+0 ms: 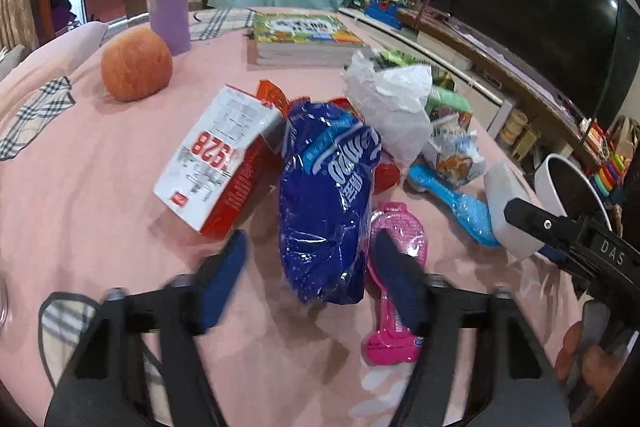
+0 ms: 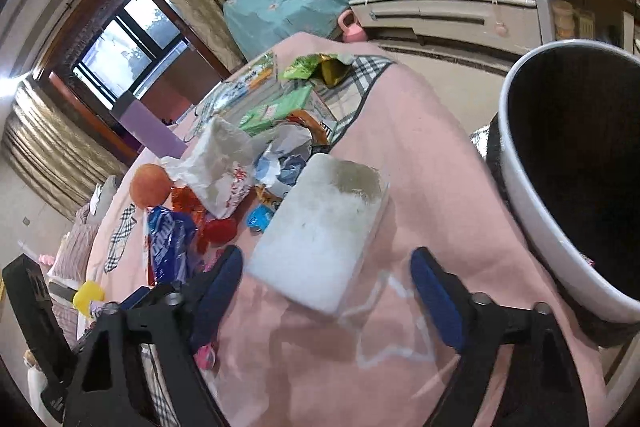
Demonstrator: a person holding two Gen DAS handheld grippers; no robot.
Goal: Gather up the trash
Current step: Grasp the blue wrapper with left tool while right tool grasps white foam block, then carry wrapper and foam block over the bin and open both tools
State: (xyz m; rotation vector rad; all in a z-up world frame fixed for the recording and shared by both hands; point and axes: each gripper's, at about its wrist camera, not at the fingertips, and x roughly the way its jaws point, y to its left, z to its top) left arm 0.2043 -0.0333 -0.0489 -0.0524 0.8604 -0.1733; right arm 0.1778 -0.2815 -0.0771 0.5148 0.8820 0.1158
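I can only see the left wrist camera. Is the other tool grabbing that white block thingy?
Observer: No. The right tool is open, and the white block lies between its fingers, not squeezed.
Operator: Where's the bin?
Observer: The white bin stands right of the block, past the table's edge. Its mouth looks dark inside.
Operator: Anything hiding behind the pile?
Observer: A pink kettlebell-shaped thing sits beyond the table's far end.

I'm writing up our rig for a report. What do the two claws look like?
Both match: the left claw and right claw have black angular frames with triangular cut-outs, silver bolts and blue finger pads. The right claw's body shows white lettering "DAS" in the left view. No cables or sleeves visible.
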